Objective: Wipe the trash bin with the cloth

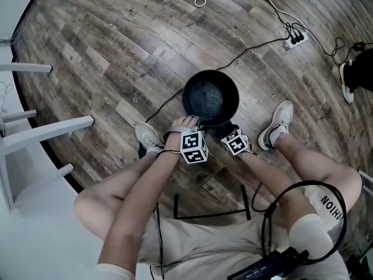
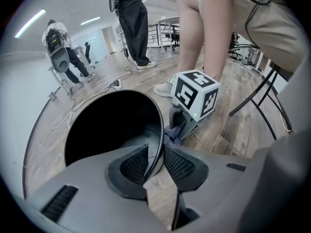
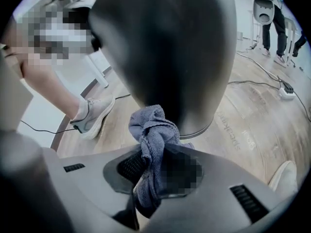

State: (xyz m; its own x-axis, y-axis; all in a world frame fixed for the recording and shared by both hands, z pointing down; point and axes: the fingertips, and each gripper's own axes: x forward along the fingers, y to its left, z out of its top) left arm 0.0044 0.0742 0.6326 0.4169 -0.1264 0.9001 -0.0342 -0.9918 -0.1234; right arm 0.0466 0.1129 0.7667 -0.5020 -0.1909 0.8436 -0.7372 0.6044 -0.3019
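A round black trash bin (image 1: 210, 97) stands on the wooden floor between the person's feet. My left gripper (image 1: 191, 122) is at its near rim. In the left gripper view the jaws straddle the rim (image 2: 158, 135), one pad inside the bin (image 2: 112, 125) and one outside, with a little space on each side: the left gripper (image 2: 155, 153) is open. My right gripper (image 3: 153, 155) is shut on a bunched grey-blue cloth (image 3: 153, 125), whose top lies against the bin's outer wall (image 3: 170, 47) low on the near right side. The left gripper view also shows the right gripper's marker cube (image 2: 197, 93) and the cloth (image 2: 173, 133).
Cables and a power strip (image 1: 294, 38) lie on the floor beyond the bin. A white rack (image 1: 35, 133) stands at the left. The person's shoes (image 1: 148, 136) (image 1: 278, 121) flank the bin. Other people (image 2: 133, 23) stand in the background.
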